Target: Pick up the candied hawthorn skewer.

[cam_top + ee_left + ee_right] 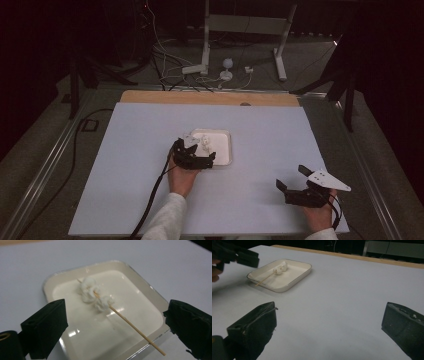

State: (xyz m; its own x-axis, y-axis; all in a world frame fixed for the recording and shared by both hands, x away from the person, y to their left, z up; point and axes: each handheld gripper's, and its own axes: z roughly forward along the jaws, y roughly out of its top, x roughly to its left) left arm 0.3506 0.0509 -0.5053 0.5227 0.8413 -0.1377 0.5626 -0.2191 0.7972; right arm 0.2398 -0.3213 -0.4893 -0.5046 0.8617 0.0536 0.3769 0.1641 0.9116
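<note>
Skewer (130, 322) lying slantwise in the shallow white dish (160, 302) near the middle of the table (125, 165), two soft white lumps (95, 293) threaded on its far end, bare near end poking out over the dish's near rim. Left gripper (197, 157) poised just at the dish's near-left edge, jaws spread wide either side of the stick, nothing between them. Right gripper (292, 177) well apart, low over the near-right of the table, jaws likewise wide and empty.

Probably very light, this stick: thin wood, stiff along its length yet easy to snap if squeezed hard or levered against the rim. Lumps look soft, perhaps sticky or crumbly, likely to squash or slide off under any pinch. Best hold judged to be the bare shaft, close to the overhanging end, where the rim lifts it clear of the dish floor and leaves room for the pads. Gentle closing and a level lift advisable, lest the weighted far end tip down or roll in the grip.
</note>
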